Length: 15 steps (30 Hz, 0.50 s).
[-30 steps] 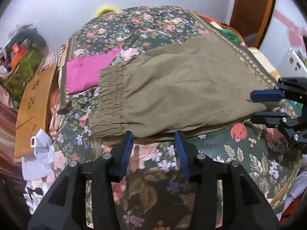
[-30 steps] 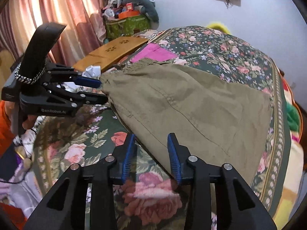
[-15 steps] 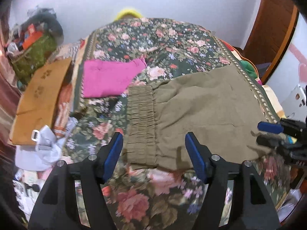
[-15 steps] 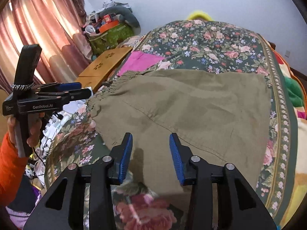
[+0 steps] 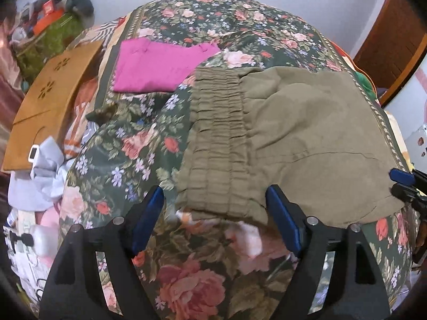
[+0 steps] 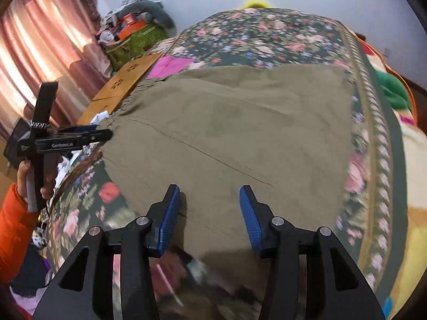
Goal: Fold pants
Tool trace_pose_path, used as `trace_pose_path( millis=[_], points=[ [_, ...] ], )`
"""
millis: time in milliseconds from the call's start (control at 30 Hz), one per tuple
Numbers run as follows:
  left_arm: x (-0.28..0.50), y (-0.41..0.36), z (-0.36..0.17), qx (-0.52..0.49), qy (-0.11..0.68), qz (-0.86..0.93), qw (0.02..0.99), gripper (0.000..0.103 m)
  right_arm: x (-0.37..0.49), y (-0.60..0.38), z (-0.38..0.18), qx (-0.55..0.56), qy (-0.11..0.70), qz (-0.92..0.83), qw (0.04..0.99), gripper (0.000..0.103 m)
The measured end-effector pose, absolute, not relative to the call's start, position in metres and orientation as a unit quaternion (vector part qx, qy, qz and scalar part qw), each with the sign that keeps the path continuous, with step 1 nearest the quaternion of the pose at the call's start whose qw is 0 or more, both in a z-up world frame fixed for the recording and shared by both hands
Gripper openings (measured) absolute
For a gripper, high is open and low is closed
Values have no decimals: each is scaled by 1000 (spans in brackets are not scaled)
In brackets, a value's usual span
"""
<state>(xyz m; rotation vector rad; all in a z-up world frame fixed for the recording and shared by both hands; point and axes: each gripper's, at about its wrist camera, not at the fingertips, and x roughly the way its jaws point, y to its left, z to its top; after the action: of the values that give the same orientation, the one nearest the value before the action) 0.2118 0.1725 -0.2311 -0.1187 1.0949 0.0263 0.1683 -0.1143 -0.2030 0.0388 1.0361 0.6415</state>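
The olive-green pants point(image 5: 299, 133) lie folded flat on the floral bed, with the elastic waistband point(image 5: 216, 144) toward the left. My left gripper point(image 5: 213, 218) is open and empty, its blue pads straddling the near corner of the waistband just above it. My right gripper point(image 6: 208, 213) is open and empty over the near edge of the pants point(image 6: 240, 133). The right gripper's tips point(image 5: 403, 184) show at the right edge of the left wrist view. The left gripper point(image 6: 88, 136) shows at the waistband corner in the right wrist view.
A folded magenta garment point(image 5: 157, 69) lies on the bed point(image 5: 128, 149) beyond the waistband. A wooden board point(image 5: 50, 98) and loose white cloth point(image 5: 40, 170) sit off the bed's left side. Green and orange fabric point(image 6: 392, 90) lies at the right edge. Curtains point(image 6: 40, 61) hang left.
Both grippers have opened wider and let the pants lie flat. They have risen and now look down on the pants from above the near edge.
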Motion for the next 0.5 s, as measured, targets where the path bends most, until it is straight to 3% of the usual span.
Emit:
trace_pose_path(
  millis=[500],
  points=[
    [194, 169, -226, -31, 519, 43, 853, 82, 143, -193, -207, 18, 503, 227, 834, 44]
  ],
)
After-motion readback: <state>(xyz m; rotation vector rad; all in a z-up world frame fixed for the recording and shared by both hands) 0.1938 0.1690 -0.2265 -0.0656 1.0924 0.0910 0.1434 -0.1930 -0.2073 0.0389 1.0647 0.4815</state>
